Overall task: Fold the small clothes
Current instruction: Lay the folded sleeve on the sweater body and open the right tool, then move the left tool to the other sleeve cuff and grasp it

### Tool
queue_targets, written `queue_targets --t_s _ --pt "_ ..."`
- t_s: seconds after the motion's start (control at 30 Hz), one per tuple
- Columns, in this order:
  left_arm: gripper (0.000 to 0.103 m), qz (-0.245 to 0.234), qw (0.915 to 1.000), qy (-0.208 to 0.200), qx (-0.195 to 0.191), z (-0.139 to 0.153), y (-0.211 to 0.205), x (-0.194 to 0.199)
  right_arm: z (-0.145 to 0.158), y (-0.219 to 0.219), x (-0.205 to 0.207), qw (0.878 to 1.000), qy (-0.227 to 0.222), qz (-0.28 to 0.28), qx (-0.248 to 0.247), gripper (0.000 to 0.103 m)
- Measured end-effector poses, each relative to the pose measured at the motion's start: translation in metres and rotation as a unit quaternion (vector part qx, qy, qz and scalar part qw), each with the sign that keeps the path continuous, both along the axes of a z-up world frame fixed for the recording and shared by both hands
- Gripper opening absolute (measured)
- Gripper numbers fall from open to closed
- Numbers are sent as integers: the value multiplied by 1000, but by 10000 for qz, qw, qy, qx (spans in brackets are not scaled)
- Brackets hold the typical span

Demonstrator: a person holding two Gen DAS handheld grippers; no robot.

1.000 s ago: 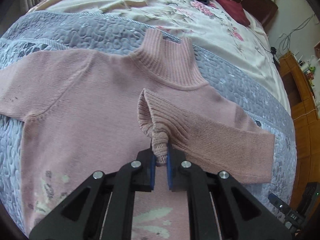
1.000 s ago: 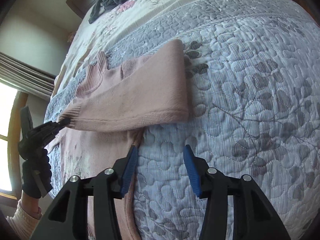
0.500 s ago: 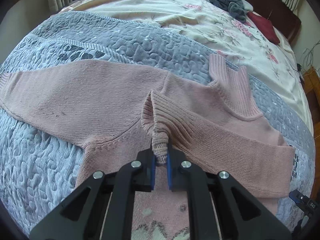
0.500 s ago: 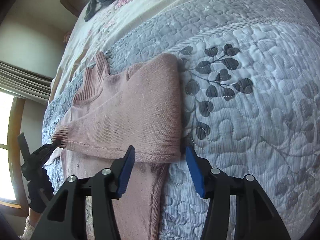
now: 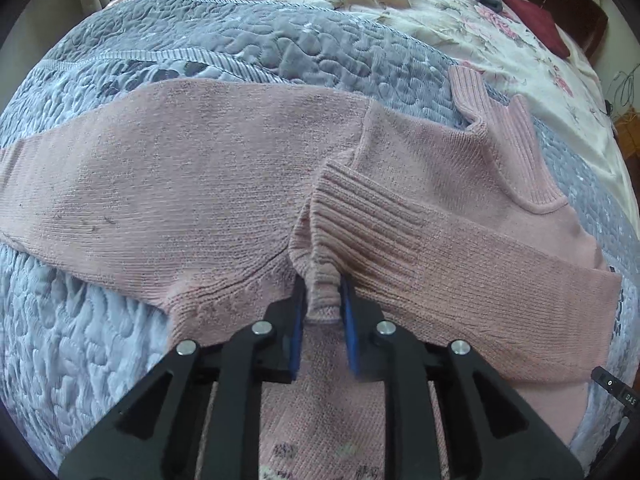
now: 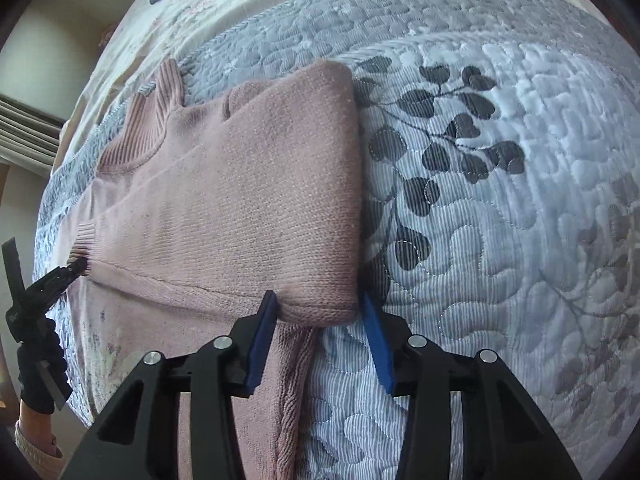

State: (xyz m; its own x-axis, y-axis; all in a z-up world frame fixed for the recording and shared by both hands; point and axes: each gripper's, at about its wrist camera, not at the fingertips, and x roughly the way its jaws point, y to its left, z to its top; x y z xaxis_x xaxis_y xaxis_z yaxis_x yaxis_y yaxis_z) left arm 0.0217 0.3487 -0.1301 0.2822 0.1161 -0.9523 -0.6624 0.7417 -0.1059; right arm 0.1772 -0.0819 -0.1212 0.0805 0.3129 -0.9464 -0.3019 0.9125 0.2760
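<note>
Currently: pink sweater (image 5: pixel 224 184) lies flat on the bed's grey quilt (image 6: pixel 500 208). Right sleeve (image 6: pixel 240 216) is folded across the chest; my left gripper (image 5: pixel 322 312) is clamped on its ribbed cuff (image 5: pixel 320 264). My right gripper (image 6: pixel 316 324) is spread wide, straddling the fold's corner. Step: sleeve fold. Next, I judge: release cuff, fold the outstretched left sleeve (image 5: pixel 120 176).

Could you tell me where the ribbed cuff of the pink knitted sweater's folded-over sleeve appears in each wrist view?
Left wrist view: the ribbed cuff sits at centre, its bunched end pinched in the left gripper.
Right wrist view: the cuff is at the far left edge, where the left gripper grips it.
Shared landmark: the sweater's ribbed turtleneck collar.
</note>
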Motion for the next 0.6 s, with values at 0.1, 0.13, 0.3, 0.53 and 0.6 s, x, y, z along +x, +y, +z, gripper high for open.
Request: queue_targets --t_s 0.1,0.13,0.3,0.53,0.6 --pt "26 138 9990 -233 348 30 3 -14 35 3 -6 9990 -391 -44 207 48" --pt "26 102 9985 -371 392 40 0 -16 41 8 -6 9986 -423 -26 331 48" --pt "28 -388 9975 -580 110 41 -25 8 32 55 -8 9983 -206 281 467 48" --pt "29 -658 9974 -88 -284 -18 -38 27 -23 72 -9 9996 206 71 194 48" --pt "29 -751 9968 -115 -258 -19 -39 27 -21 75 -9 9997 213 42 114 48"
